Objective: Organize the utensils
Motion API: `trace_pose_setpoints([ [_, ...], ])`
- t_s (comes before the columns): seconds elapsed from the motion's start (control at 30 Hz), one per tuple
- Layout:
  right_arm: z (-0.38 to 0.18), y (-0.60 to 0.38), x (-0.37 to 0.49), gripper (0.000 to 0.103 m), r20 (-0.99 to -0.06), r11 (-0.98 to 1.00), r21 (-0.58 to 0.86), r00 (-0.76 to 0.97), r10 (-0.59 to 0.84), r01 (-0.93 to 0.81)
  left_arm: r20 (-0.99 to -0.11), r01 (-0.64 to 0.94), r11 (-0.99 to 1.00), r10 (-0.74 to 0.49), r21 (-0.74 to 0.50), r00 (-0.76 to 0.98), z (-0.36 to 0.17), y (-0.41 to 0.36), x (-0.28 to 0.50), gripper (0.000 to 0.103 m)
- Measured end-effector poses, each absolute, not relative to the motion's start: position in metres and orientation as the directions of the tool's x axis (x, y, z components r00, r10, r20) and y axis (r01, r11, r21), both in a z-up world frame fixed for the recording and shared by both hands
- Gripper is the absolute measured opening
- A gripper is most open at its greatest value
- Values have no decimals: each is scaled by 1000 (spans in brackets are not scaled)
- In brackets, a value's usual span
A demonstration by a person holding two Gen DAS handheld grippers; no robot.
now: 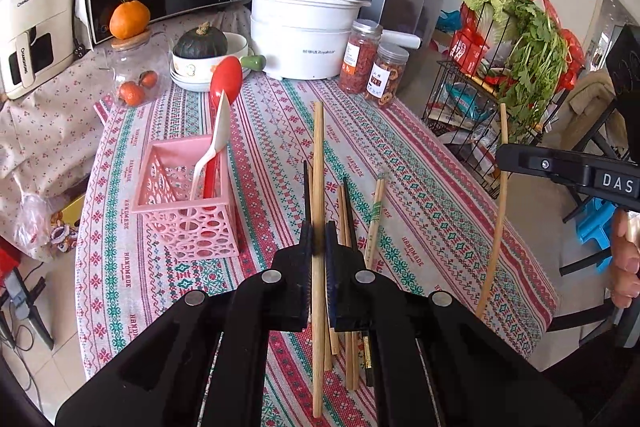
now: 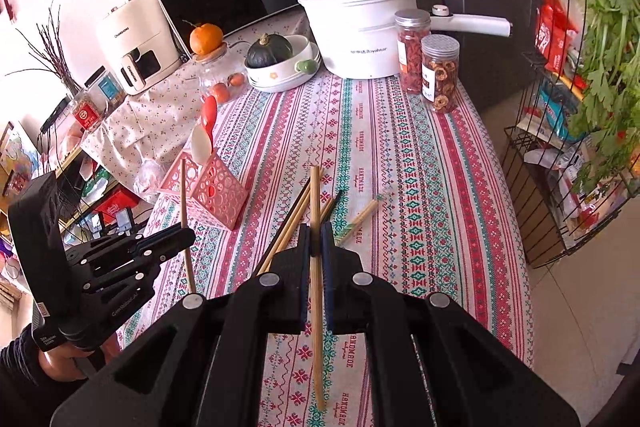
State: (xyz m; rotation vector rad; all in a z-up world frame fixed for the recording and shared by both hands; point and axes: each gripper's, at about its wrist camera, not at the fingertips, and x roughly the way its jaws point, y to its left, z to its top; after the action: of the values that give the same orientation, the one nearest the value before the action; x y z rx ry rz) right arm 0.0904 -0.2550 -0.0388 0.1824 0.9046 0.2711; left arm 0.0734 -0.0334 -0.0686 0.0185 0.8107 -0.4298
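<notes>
Left wrist view: left tool [image 1: 319,239] clamps one chopstick [image 1: 318,163] upright for insertion into the pink holder [image 1: 188,211]. Right tool [image 2: 316,239] likewise grips a chopstick [image 2: 316,195]; more chopsticks [image 1: 348,211] lie on the bench [image 1: 420,195].

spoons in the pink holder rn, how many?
2, both standing in the pink holder: a red spoon bowl-up and a white spoon leaning across it. Anything shorter inside would be hidden.
</notes>
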Motion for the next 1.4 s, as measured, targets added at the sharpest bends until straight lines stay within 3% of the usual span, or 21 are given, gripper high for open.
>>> trace_pose_setpoints([
  [0.4, 20, -230, 88, 6, -594, 939, 268, 731, 336, -213, -407, 295, 942, -336, -160, 850, 29, 31, 55, 5],
  [0.6, 27, -220, 97, 6, -573, 931, 291, 739, 356, -222, -319, 235, 960, -274, -156, 907, 48, 52, 63, 5],
  [0.73, 24, -210, 103, 6, -580, 930, 289, 731, 360, -228, -320, 209, 968, -243, -137, 916, 36, 56, 79, 5],
  [1.0, 15, -196, 110, 6, -597, 931, 280, 717, 360, -234, -405, 178, 981, -192, -73, 894, -5, 49, 119, 5],
  [1.23, 13, -190, 111, 6, -599, 928, 281, 711, 368, -244, -506, 179, 973, -229, -146, 832, -31, 50, 142, 6],
  [1.3, 15, -189, 111, 6, -593, 925, 286, 711, 377, -252, -516, 180, 964, -257, -195, 817, -31, 54, 143, 20],
  [1.37, 18, -188, 110, 6, -582, 921, 290, 716, 384, -259, -524, 181, 954, -283, -238, 804, -30, 57, 141, 61],
  [1.4, 20, -188, 109, 6, -577, 920, 292, 719, 388, -262, -520, 177, 950, -292, -259, 803, -28, 60, 138, 70],
])
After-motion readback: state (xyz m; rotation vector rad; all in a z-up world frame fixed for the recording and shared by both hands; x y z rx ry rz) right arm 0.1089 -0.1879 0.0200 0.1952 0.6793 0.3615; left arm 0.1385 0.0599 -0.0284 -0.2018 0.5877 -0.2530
